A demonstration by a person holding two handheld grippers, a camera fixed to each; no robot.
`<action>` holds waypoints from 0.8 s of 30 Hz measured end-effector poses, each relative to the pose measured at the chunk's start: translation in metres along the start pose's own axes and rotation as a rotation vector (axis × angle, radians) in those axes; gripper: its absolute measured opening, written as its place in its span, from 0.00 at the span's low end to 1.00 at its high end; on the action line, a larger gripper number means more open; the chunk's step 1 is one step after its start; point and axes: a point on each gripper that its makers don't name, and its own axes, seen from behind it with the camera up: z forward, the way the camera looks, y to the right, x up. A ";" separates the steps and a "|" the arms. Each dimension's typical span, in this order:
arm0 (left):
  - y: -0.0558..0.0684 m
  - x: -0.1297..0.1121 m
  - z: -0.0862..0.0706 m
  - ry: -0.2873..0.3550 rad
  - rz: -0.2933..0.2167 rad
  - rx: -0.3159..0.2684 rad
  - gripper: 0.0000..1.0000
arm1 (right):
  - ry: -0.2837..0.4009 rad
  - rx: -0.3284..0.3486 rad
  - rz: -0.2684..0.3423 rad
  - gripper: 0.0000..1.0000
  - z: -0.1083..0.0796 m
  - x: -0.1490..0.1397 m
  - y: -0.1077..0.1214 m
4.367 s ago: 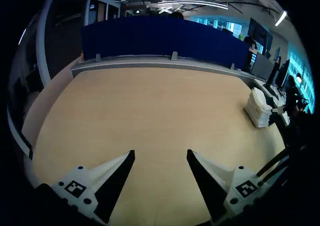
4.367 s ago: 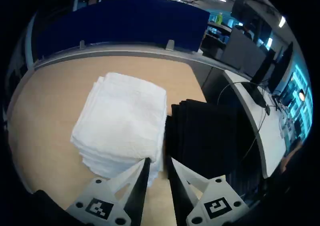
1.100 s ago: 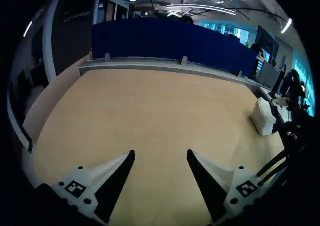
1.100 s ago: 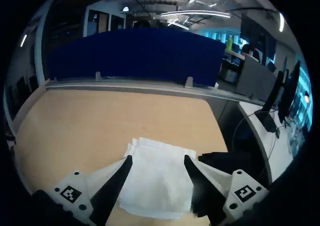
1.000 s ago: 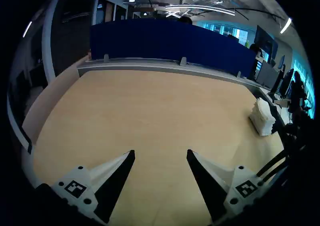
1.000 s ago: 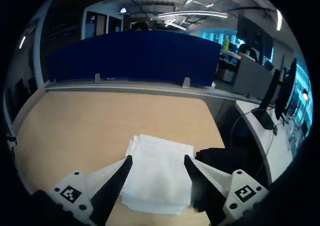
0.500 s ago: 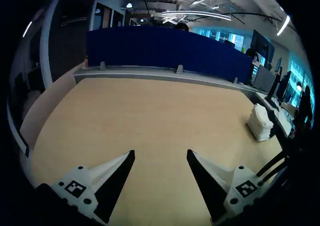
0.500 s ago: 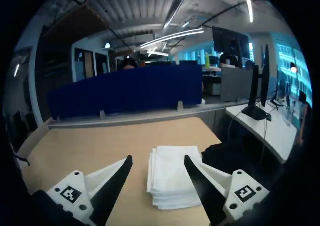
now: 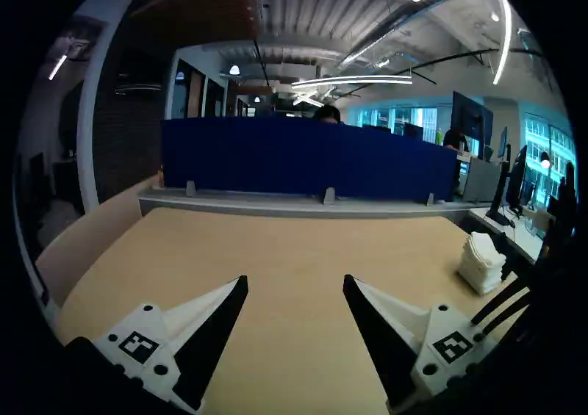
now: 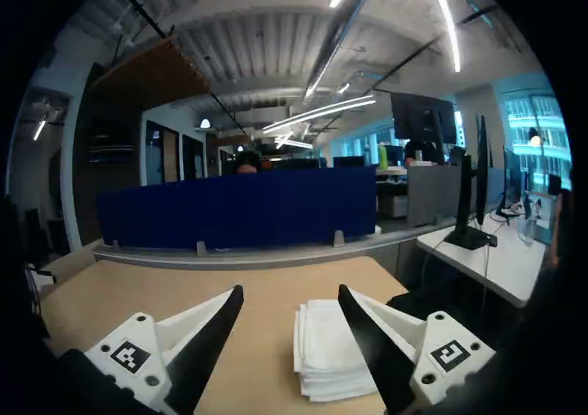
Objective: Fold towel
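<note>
Right claw (image 10: 289, 290) gapes before white towel stack (image 10: 323, 349).

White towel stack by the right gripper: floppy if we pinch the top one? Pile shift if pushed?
Probably floppy: the towel stack shows soft, uneven layer edges, so a pinched towel would likely drape. Layers look loose, so a sideways push may shear the pile. It sits near the table edge; pushing that way risks spilling it.

Ceiling strip lights (image 9: 353, 81) lit both views evenly, with a cool blue glow from windows (image 9: 547, 139) at right. Fisheye distortion curved the edges; the tabletop (image 9: 294, 268) looked sharp.
</note>
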 end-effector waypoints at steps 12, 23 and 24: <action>0.001 0.040 -0.003 0.135 0.040 0.000 0.96 | 0.013 -0.002 -0.019 1.00 -0.007 0.013 -0.021; -0.010 0.042 -0.002 0.166 0.033 0.011 0.96 | 0.026 0.019 -0.082 1.00 0.002 0.007 -0.074; -0.011 0.041 -0.001 0.168 0.035 0.014 0.96 | 0.030 0.024 -0.086 1.00 0.003 0.006 -0.079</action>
